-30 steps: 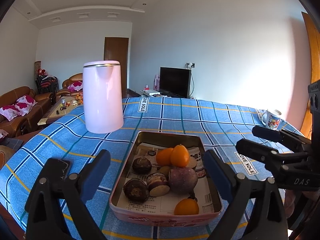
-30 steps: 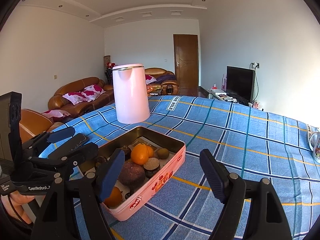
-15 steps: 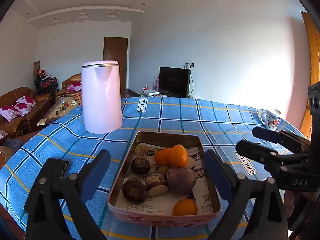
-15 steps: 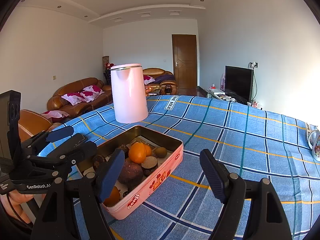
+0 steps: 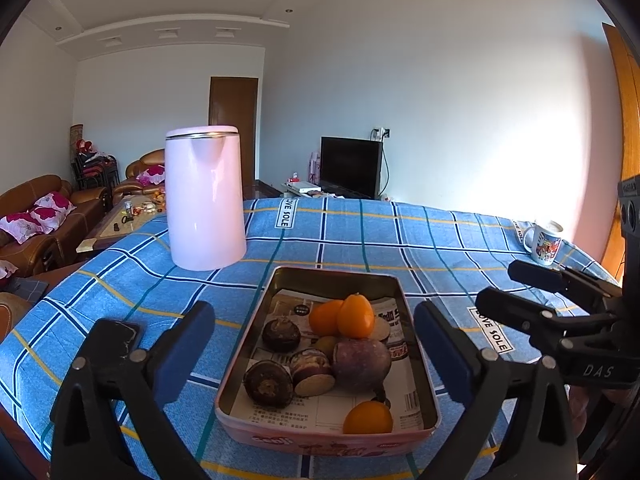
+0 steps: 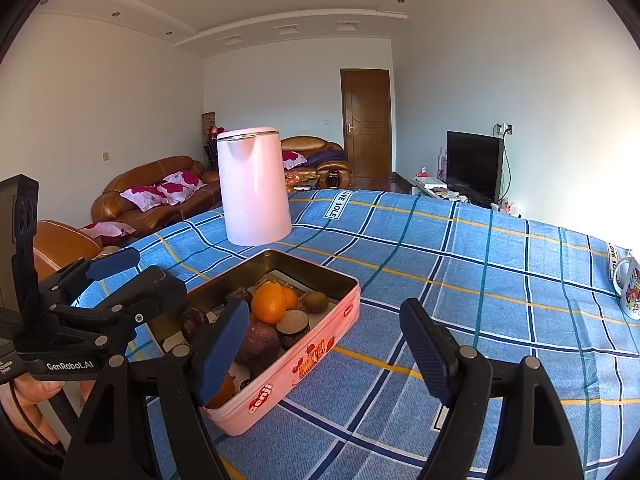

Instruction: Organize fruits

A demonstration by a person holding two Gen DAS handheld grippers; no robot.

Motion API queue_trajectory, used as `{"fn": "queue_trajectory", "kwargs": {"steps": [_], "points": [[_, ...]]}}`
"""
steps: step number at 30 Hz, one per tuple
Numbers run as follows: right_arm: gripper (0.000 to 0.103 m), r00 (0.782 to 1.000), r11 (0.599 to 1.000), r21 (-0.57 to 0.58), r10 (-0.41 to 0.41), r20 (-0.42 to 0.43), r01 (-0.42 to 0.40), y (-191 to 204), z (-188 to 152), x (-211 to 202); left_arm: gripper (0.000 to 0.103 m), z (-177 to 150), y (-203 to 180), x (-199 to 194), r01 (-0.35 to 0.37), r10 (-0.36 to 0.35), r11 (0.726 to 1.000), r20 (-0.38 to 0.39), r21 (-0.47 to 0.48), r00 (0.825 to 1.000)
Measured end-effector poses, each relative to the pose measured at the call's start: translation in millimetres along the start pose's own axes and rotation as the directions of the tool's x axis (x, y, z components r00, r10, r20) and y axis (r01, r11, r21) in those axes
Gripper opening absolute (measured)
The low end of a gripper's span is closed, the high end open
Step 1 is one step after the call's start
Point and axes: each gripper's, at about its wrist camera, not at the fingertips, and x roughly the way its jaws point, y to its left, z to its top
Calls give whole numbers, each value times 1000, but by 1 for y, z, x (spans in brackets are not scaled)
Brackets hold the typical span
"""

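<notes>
A pink tin tray (image 5: pixel 248 346) lined with newspaper sits on the blue plaid tablecloth and holds several fruits: orange ones (image 5: pixel 355 316), dark brown round ones (image 5: pixel 268 383) and a purple one (image 5: pixel 361 360). It also shows in the right wrist view (image 6: pixel 316 356). My left gripper (image 5: pixel 314 354) is open and empty, hovering just in front of the tray. My right gripper (image 6: pixel 324 350) is open and empty, to the tray's right, its left finger over the tray's near edge. Each gripper shows in the other's view, the right one (image 5: pixel 532 288) and the left one (image 6: pixel 120 276).
A tall pink kettle (image 5: pixel 205 200) stands behind the tray on the left. A patterned mug (image 5: pixel 543 242) stands near the table's far right edge. Blue plaid tablecloth (image 6: pixel 480 272) stretches to the right of the tray. Sofas, a door and a TV lie beyond.
Both grippers have drifted slightly; the tray and kettle sit a little further left in each view. Both stay open and empty. The fruits have not moved.
</notes>
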Motion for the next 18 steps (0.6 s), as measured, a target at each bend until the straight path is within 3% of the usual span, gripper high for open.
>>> {"fn": "queue_trajectory", "kwargs": {"steps": [18], "points": [[79, 1000, 1000, 14, -14, 1, 14, -7, -6, -6, 103, 4, -14, -4, -23, 22, 999, 7, 31, 1000]]}}
